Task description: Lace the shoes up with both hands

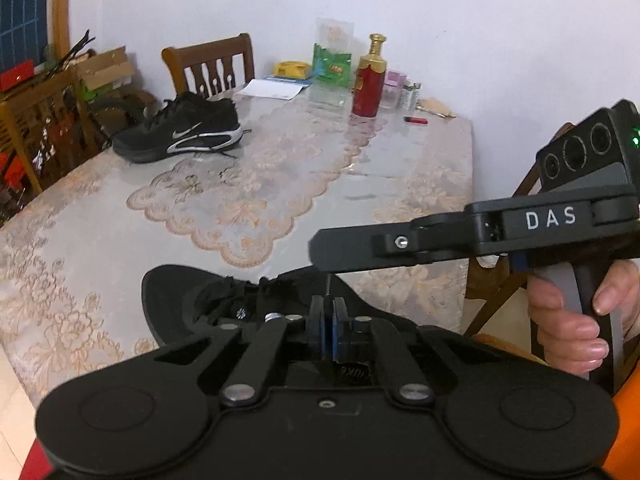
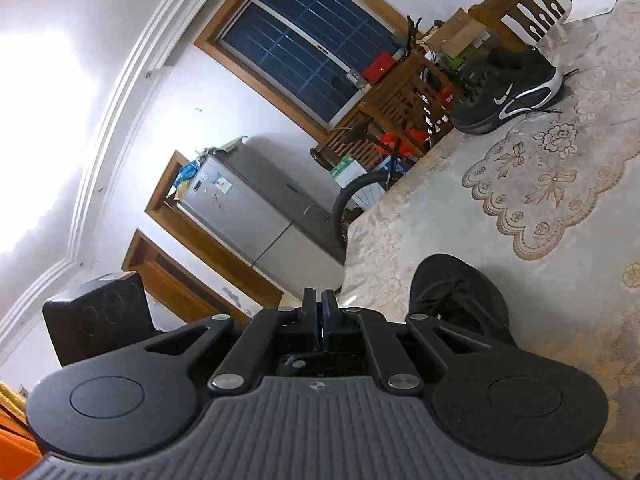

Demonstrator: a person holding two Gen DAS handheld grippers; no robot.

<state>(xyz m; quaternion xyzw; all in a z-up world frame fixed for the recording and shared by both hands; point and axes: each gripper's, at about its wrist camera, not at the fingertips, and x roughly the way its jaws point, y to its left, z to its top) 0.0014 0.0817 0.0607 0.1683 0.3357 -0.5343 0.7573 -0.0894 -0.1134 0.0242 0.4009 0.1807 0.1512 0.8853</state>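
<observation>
A black shoe (image 1: 188, 300) lies toe-away at the table's near edge, its laces loose and bunched over the tongue; the right wrist view shows this shoe (image 2: 460, 292) to the right of my fingers. My left gripper (image 1: 330, 318) is shut just behind the shoe's opening, and a thin black lace (image 1: 328, 282) rises from between its blue pads. My right gripper (image 1: 320, 248), held by a hand (image 1: 572, 320), reaches in sideways right above that lace. In its own view the right gripper (image 2: 322, 316) is shut, with nothing visible between the fingers.
A second black shoe (image 1: 180, 132) with a white swoosh sits at the far left of the lace-patterned tablecloth (image 1: 280, 168). A red bottle (image 1: 368, 84), packets and a lighter (image 1: 416, 121) stand at the far end. Wooden chairs (image 1: 212, 64) flank the table.
</observation>
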